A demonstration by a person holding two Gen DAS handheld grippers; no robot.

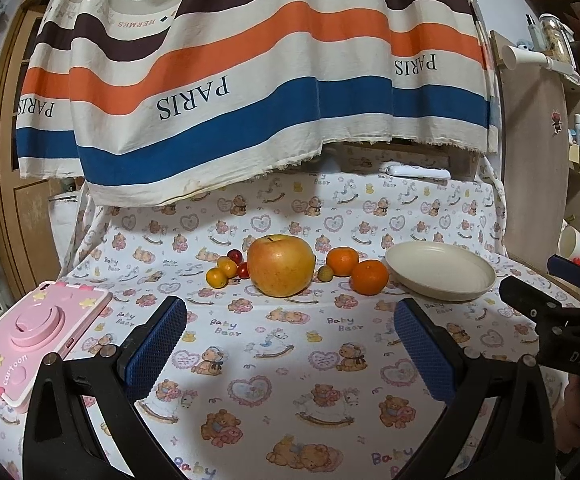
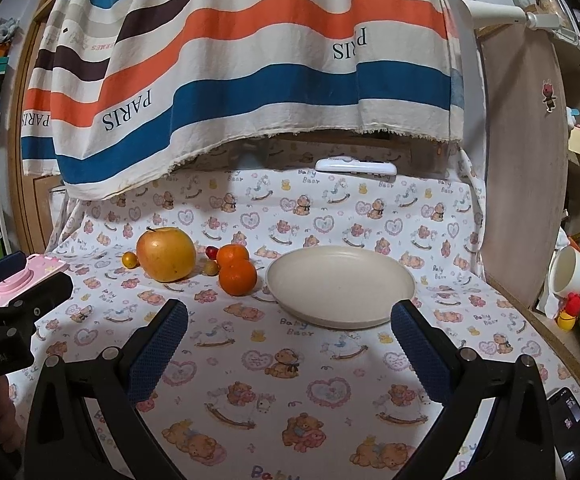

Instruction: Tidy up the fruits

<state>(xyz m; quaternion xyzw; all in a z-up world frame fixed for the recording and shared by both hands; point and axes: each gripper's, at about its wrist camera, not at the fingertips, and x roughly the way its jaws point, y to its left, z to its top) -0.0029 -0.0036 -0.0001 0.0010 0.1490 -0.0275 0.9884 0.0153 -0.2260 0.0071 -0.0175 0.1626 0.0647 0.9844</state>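
Note:
A big yellow-red apple sits mid-table on the bear-print cloth, also in the right wrist view. Two oranges lie to its right, next to an empty beige plate. Small yellow and red cherry tomatoes cluster left of the apple, one more sits between apple and oranges. My left gripper is open and empty, short of the apple. My right gripper is open and empty, just before the plate.
A pink toy camera lies at the table's left edge. A striped cloth hangs over the back. A white remote lies at the back. A wooden panel and shelves stand right. A phone lies front right.

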